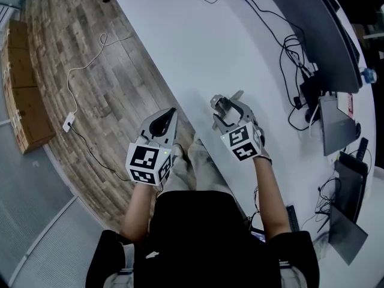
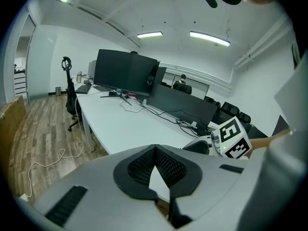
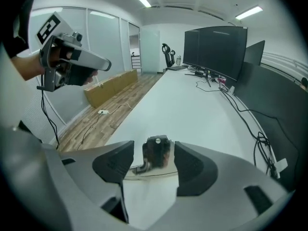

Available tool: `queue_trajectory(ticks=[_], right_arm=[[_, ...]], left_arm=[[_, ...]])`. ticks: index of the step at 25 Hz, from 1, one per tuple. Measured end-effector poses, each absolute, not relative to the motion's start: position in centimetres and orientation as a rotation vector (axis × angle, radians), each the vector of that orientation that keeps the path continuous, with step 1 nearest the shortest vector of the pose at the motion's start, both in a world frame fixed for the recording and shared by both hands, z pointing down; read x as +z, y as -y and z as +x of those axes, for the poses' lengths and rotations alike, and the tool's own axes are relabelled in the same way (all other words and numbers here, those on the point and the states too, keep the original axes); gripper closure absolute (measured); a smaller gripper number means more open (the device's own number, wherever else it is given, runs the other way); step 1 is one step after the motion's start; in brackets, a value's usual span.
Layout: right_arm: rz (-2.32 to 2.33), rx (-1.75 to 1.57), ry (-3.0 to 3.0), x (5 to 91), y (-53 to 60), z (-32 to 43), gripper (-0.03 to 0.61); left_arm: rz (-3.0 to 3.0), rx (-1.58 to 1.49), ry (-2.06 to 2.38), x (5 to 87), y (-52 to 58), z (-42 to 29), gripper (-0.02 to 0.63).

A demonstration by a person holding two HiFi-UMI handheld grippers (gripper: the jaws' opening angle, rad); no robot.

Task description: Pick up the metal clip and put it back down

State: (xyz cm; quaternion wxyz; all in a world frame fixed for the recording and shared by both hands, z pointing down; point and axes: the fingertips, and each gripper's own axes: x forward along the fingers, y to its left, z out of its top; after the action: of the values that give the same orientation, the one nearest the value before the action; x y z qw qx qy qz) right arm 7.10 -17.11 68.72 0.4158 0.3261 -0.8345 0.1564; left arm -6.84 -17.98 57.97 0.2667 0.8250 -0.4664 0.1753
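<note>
1. Person's torso point(image 1: 192, 233), in black, lower middle of the head view; cut off by the bottom edge. Both forearms reach up the frame.
2. Left gripper point(image 1: 168, 117): centre-left of the head view, over the boundary between the white table point(image 1: 198, 47) and the wooden floor point(image 1: 72, 59). Its own view shows the jaws closed tip to tip, with nothing between them.
3. Right gripper point(image 1: 228, 101): just right of centre, over the table near its edge. Jaws stand apart.
4. Metal clip point(image 3: 156, 154): upright between the right gripper's pads, apparently resting on the table. There is a clear gap at the left pad. The right pad is just beside it, and contact cannot be told. The clip's lower part merges with its reflection.
5. In the head view the clip is hard to separate from the jaw tips. Only the right gripper view shows it plainly.
6. The left gripper view shows the right gripper's marker cube point(image 2: 233, 138) at the right. The right gripper view shows the left gripper at upper left.
7. Monitors point(image 1: 318, 29) and cables point(image 1: 294, 47): far side of the table, partly cut off at the upper right.
8. Cardboard boxes point(image 1: 18, 95): left edge, on the floor.
</note>
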Motion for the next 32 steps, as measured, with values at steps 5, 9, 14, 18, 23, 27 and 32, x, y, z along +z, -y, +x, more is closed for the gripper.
queue_trajectory(ticks=[5, 9, 14, 18, 23, 27, 32], right_arm=[[0.788, 0.348, 2.076, 70.3, 17.7, 7.2, 0.307], [0.777, 0.353, 2.067, 71.1, 18.0, 7.4, 0.301], [0.721, 0.336, 2.058, 72.1, 18.1, 7.0, 0.301], [0.680, 0.313, 2.047, 73.0, 18.3, 6.8, 0.301], [0.649, 0.301, 2.040, 73.7, 18.4, 6.6, 0.301], [0.652, 0.345, 2.045, 73.8, 18.5, 6.6, 0.301], [0.644, 0.332, 2.038, 73.8, 18.5, 6.6, 0.299]], left_arm=[[2.205, 0.484, 1.256, 58.9, 17.9, -7.0, 0.603], [2.195, 0.482, 1.249, 59.5, 18.0, -6.8, 0.603], [2.186, 0.484, 1.246, 60.1, 18.2, -6.5, 0.603], [2.174, 0.488, 1.249, 60.7, 18.3, -6.7, 0.603], [2.157, 0.491, 1.255, 61.2, 18.4, -6.7, 0.603], [2.154, 0.486, 1.257, 61.2, 18.5, -6.8, 0.603], [2.152, 0.486, 1.262, 61.2, 18.7, -7.0, 0.603]])
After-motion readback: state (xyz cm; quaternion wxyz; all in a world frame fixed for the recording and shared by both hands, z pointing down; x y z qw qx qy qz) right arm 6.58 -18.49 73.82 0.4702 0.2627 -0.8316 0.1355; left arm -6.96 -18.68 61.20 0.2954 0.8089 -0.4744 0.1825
